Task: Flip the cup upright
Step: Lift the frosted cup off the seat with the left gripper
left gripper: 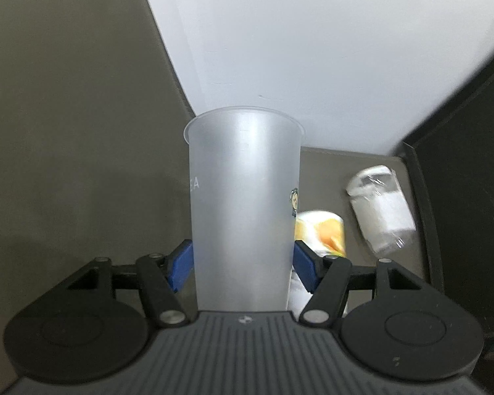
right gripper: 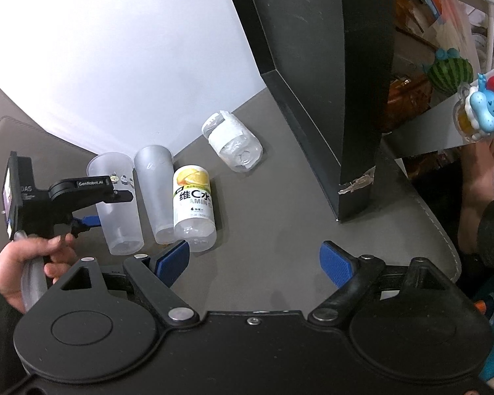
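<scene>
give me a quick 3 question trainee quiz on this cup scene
1. True or false: the left gripper is shut on the frosted translucent plastic cup.
2. What lies right beside the second frosted cup? A) yellow-labelled vitamin drink bottle B) spoon C) plate
3. Fill in: the right gripper is ____, holding nothing.

Key: 1 true; 2 A; 3 open

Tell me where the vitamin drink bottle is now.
In the right wrist view, the vitamin drink bottle stands left of centre on the grey table, beside a frosted cup.
</scene>
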